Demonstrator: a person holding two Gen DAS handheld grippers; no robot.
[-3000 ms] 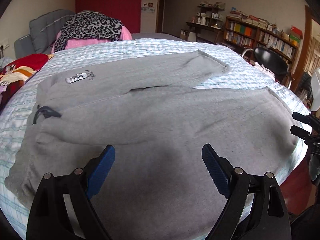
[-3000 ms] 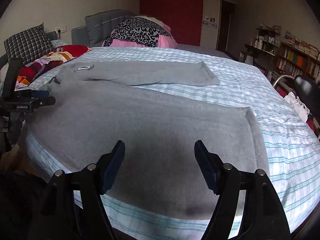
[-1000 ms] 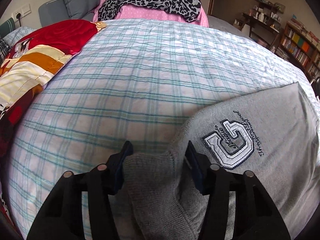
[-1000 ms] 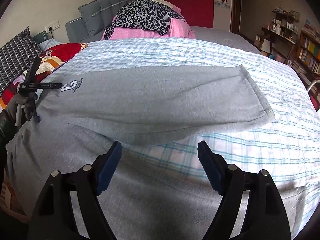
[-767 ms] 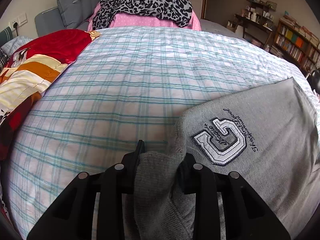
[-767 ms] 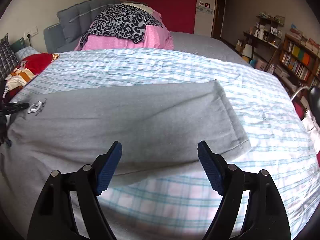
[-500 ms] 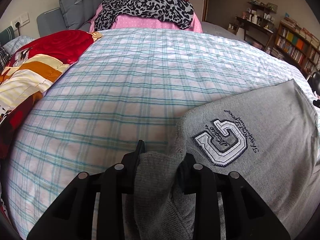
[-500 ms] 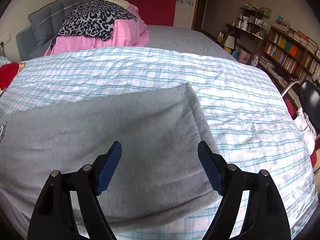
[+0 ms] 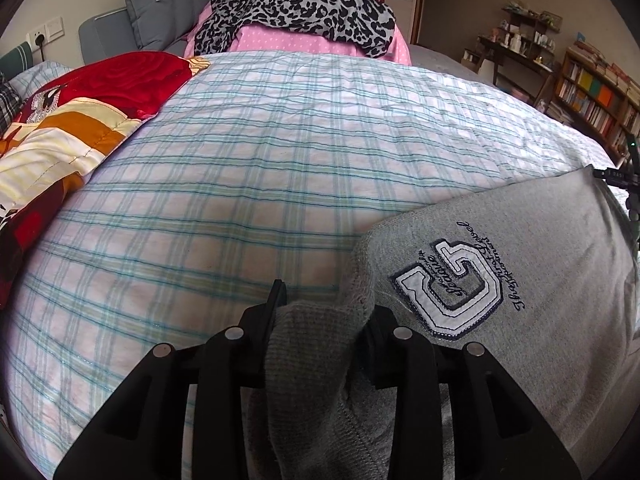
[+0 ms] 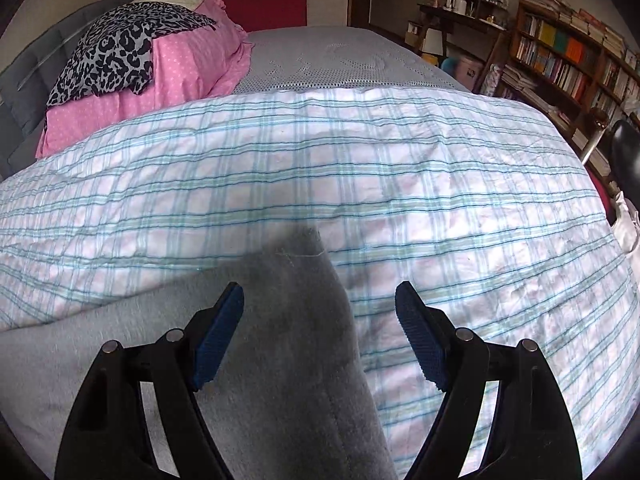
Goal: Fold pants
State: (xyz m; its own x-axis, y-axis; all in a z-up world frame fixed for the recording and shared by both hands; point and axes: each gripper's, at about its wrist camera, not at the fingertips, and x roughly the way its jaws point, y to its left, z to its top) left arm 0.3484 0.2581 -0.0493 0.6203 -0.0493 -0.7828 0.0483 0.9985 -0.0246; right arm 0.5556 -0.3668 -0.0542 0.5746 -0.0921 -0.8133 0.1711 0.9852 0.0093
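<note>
Grey sweatpants (image 9: 520, 248) with a white and navy letter patch (image 9: 448, 292) lie on the checked bed sheet (image 9: 240, 160). My left gripper (image 9: 320, 312) holds the bunched ribbed waistband (image 9: 312, 344), which fills the gap between its fingers; its jaws are opening slightly while the pads still press on the cloth. In the right wrist view, the far end of a grey pant leg (image 10: 288, 360) lies below my right gripper (image 10: 320, 312). That gripper stands open just above the leg's hem corner (image 10: 308, 240), with nothing gripped.
A red and orange quilt (image 9: 72, 120) lies at the left of the bed. A pink pillow (image 10: 192, 52) with a leopard-print cloth (image 9: 300, 12) sits at the head. Bookshelves (image 10: 560, 60) and a black chair (image 10: 628, 152) stand beyond the bed's right edge.
My right gripper has swept rightward along the pant leg to its hem end. My left gripper stayed in place and closed tighter on the waistband.
</note>
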